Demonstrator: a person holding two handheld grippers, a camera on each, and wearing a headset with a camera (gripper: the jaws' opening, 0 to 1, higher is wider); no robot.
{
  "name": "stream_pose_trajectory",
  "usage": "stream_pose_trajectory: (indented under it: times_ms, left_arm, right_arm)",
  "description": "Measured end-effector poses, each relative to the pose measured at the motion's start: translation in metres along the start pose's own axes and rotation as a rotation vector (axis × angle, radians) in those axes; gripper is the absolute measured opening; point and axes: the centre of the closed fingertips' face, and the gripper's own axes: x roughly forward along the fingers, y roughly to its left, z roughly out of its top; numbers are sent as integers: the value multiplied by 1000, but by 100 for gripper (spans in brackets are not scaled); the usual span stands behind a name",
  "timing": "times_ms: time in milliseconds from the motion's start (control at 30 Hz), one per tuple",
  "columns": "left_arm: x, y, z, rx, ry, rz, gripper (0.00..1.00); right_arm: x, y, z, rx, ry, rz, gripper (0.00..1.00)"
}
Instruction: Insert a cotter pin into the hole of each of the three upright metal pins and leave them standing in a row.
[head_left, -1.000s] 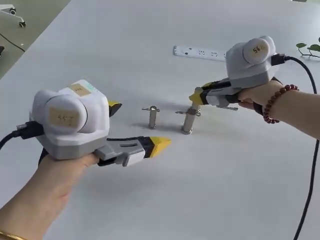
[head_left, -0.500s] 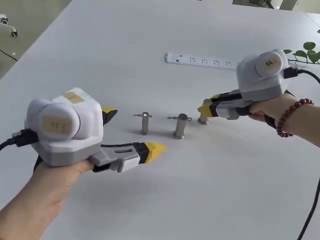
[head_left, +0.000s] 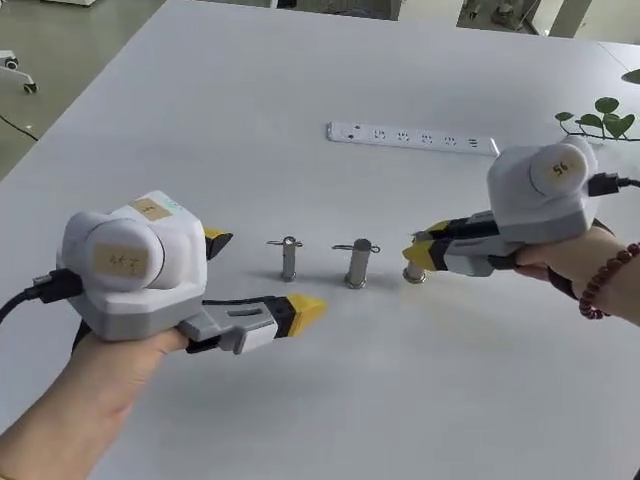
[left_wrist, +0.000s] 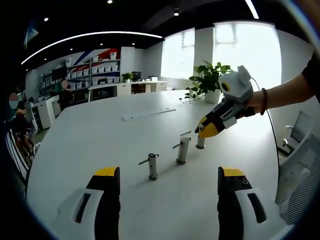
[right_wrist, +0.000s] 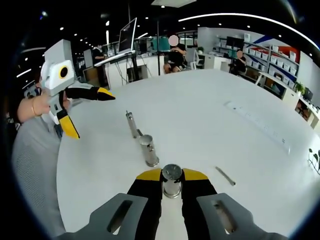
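Three upright metal pins stand in a row on the white table (head_left: 300, 400). The left pin (head_left: 289, 258) and the middle pin (head_left: 357, 263) each carry a cotter pin through the top. My right gripper (head_left: 418, 256) is shut on the right pin (head_left: 412, 272), whose round head (right_wrist: 171, 173) sits between the yellow tips of that gripper (right_wrist: 171, 176). A loose cotter pin (right_wrist: 225, 176) lies on the table just beside it. My left gripper (head_left: 260, 275) hovers open, near and left of the row, facing the pins (left_wrist: 153, 166).
A white power strip (head_left: 410, 135) lies beyond the pins. A potted plant (head_left: 600, 115) stands at the far right edge. People sit at desks (right_wrist: 175, 57) past the table's far end. A cable (head_left: 25, 290) trails from the left gripper.
My right gripper has come down and nearer with the right pin, bringing it into line with the other two. The left gripper has stayed open in about the same place.
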Motion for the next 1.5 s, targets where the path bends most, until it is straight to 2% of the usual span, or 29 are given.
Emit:
stream_pose_trajectory:
  times_ms: [100, 367, 667, 833, 1033, 1500]
  left_arm:
    - [-1, 2, 3, -1, -17, 0, 80]
    - [-4, 9, 8, -3, -29, 21, 79]
    - [-4, 4, 10, 6, -31, 11, 79]
    - [-4, 2, 11, 8, -33, 6, 78]
    - [-4, 2, 11, 12, -27, 7, 77]
    - [-5, 2, 11, 14, -26, 8, 77]
  right_arm:
    - [-4, 9, -3, -3, 1, 0, 8]
    - [-11, 35, -6, 1, -18, -14, 8]
    - [-6, 59, -6, 64, -69, -35, 8]
    - [2, 66, -5, 93, -90, -45, 8]
    - [11, 76, -4, 65, -91, -51, 8]
    - [19, 84, -5, 64, -107, -61, 9]
